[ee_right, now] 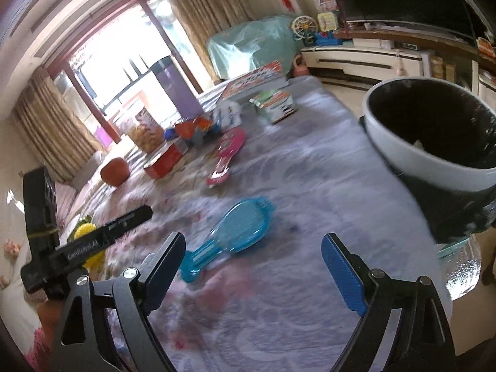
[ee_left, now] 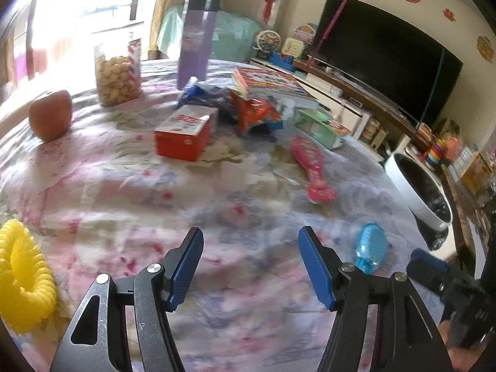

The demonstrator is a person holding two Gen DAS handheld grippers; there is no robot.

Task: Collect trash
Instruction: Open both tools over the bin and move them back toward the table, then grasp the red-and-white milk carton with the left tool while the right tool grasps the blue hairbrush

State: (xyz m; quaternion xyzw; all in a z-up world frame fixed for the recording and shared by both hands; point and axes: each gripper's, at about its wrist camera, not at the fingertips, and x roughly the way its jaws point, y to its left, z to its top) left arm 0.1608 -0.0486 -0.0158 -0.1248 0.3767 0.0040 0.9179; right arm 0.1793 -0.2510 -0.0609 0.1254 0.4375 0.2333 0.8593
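Both grippers hang over the desk [ee_left: 102, 179] with the flowery cloth, and both hold nothing. The left gripper [ee_left: 251, 263] has its jaws wide apart, and so has the right gripper [ee_right: 252, 268]. The white bin [ee_right: 431, 142] with the black bag stands at the desk's right edge. Far from the bin, in the middle of the desk, lie crumpled snack wrappers [ee_left: 248, 108], just beside a red box [ee_left: 186, 133]. A pink brush [ee_left: 311, 167] and a blue brush [ee_right: 235, 232] lie between the wrappers and the bin.
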